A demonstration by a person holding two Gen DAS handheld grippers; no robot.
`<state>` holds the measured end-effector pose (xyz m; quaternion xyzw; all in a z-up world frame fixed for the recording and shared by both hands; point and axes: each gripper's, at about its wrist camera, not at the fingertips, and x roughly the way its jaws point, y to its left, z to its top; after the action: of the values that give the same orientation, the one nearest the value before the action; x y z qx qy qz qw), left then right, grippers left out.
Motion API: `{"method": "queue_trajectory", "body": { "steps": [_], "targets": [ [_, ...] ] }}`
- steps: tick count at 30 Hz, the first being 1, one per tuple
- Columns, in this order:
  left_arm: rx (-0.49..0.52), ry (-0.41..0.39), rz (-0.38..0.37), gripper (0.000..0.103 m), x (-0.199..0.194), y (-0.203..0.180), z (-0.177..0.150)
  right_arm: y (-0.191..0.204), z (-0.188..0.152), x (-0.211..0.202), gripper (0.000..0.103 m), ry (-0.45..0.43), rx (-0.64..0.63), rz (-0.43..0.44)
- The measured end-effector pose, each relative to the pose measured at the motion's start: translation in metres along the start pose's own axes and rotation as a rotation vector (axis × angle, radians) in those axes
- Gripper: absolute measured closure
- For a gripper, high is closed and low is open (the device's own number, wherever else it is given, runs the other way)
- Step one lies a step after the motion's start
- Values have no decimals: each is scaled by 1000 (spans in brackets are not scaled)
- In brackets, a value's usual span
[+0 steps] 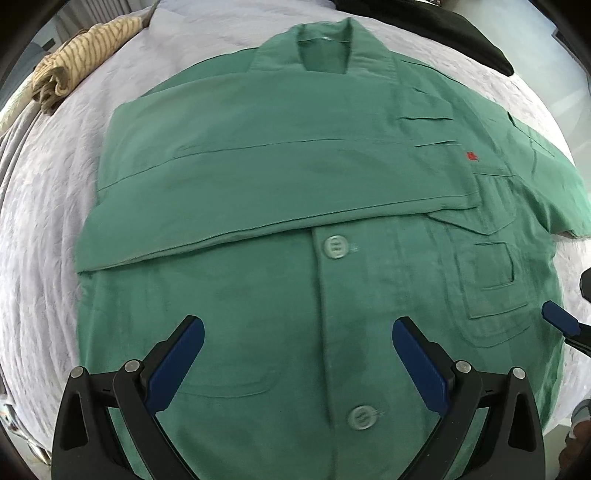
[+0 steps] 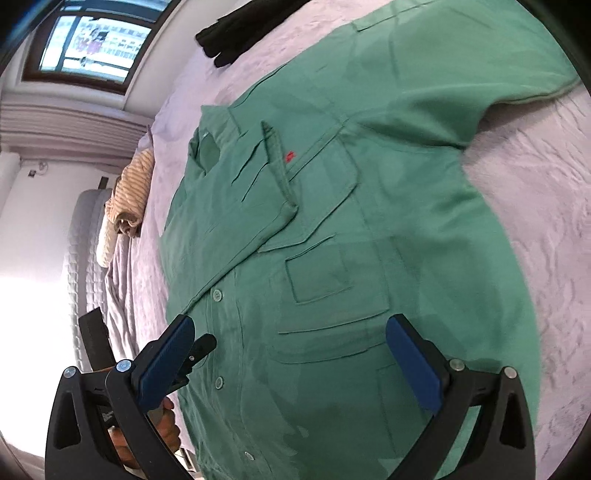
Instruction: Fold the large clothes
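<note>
A large green button-up shirt [image 1: 280, 177] lies front up on a pale lilac bedspread [image 1: 40, 206]. Its left sleeve is folded across the chest, ending near a small red logo [image 1: 471, 156]. The other sleeve [image 2: 454, 74] still spreads out to the side. My left gripper [image 1: 297, 332] hovers open above the shirt's lower front by the button placket, holding nothing. My right gripper [image 2: 290, 334] is also open and empty, over the lower pocket area [image 2: 321, 280]. One blue fingertip of the right gripper shows at the left view's right edge [image 1: 559, 319].
A rolled tan striped cloth [image 1: 81, 55] lies at the bed's far left corner. Dark clothing [image 2: 240, 29] sits beyond the collar. A person's hand [image 2: 166, 424] holds the other gripper's handle at the bed's near edge. A window [image 2: 92, 44] is on the far wall.
</note>
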<state>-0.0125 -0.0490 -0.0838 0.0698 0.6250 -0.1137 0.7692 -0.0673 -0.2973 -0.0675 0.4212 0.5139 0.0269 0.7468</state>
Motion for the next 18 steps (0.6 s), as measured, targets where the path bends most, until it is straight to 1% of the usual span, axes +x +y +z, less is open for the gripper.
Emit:
{"method": "queue_trajectory", "body": {
  "steps": [5, 9, 11, 15, 18],
  "targets": [
    [14, 5, -21, 1, 4, -29, 13, -14, 12, -16, 0, -27, 20, -10],
    [-4, 29, -52, 1, 8, -55, 24, -27, 22, -32, 0, -60, 39, -29],
    [2, 27, -70, 1, 9, -68, 29, -35, 30, -44, 0, -92, 50, -45],
    [49, 15, -91, 1, 10, -99, 41, -57, 49, -70, 0, -162, 96, -79],
    [70, 18, -100, 1, 12, -118, 51, -84, 64, -94, 0, -233, 174, -92]
  ]
}}
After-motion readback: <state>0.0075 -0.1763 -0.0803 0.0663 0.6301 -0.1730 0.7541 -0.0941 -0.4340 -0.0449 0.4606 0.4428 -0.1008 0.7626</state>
